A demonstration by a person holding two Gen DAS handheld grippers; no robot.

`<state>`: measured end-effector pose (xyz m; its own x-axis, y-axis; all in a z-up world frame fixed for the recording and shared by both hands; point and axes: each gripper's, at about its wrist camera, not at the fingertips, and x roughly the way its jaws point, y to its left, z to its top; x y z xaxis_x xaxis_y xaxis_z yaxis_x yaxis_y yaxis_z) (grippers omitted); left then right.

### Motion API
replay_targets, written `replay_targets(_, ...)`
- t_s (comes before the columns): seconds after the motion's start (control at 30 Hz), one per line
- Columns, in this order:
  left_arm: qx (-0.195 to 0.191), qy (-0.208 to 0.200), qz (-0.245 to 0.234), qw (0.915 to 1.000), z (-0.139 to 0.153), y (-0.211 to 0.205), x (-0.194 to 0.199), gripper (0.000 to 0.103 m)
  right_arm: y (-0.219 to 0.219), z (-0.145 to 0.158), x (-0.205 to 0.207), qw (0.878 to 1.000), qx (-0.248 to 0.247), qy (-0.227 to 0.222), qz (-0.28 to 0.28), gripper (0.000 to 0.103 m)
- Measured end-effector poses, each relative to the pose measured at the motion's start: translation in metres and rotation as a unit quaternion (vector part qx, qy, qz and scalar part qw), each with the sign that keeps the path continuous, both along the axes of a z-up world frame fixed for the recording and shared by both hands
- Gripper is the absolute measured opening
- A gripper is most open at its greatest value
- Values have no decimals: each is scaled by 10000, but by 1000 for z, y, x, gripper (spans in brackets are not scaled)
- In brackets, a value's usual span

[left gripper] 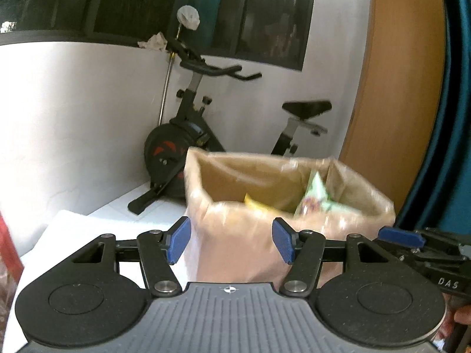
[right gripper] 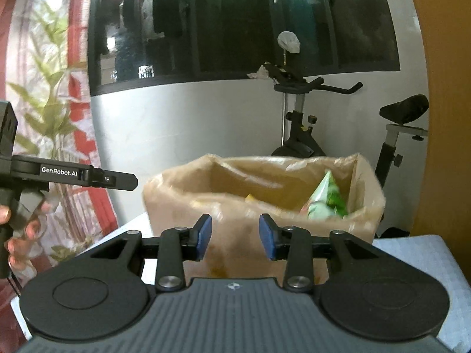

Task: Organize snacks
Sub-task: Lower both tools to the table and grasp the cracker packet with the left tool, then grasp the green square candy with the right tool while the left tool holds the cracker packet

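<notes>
Snack box (left gripper: 235, 235): stood lower centre in both views, plastic-lined, a green packet (right gripper: 326, 200) and a yellow one (left gripper: 254, 201) inside.
Left gripper (left gripper: 231, 241): released, empty, box straight ahead.
Right gripper (right gripper: 235, 236): released, empty, equally near.
Surface: white table (left gripper: 73, 229).
Room: exercise bike (left gripper: 188, 135) behind.

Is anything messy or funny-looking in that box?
A little. The green snack packet stands tilted on its corner against the right wall of the plastic-lined box, poking up instead of lying flat. Nothing looks spilled or broken.
</notes>
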<state>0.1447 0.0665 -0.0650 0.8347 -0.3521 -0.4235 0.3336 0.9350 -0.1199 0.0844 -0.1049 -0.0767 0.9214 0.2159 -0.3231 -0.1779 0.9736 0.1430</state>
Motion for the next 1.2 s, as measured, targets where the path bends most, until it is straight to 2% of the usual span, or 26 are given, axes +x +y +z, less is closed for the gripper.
replay_targets(0.2,127,552,-48,9984,-45,4,-3,64,5,-31,-7,9991,-6,418,54,39)
replay_targets(0.37,89,1110,-29,9938,-98,-13,7,64,-2,-57,-3,9969,111,779,-38,39)
replay_targets(0.47,184,1301,-128,9912,-120,-30,14,64,-8,-68,-3,9956,144,922,-95,39)
replay_targets(0.73,885,1640,-311,9820,-158,-61,37,64,-25,-100,-9,9899,463,1313,-278,39)
replay_targets(0.83,1142,1777,-432,9765,-166,-67,41,59,-31,-108,-11,9877,578,1421,-309,39)
replay_targets(0.87,1271,1779,-452,9748,-168,-68,40,49,-33,-110,-11,9872,607,1441,-319,39)
replay_targets(0.93,1375,1746,-456,9739,-168,-68,38,49,-38,-111,-11,9865,663,1459,-342,39)
replay_targets(1.13,1192,1709,-333,9775,-158,-53,44,48,-44,-115,-13,9855,773,1471,-349,39)
replay_targets(1.2,1321,1707,-259,9761,-156,-48,46,48,-45,-116,-13,9850,808,1484,-356,39)
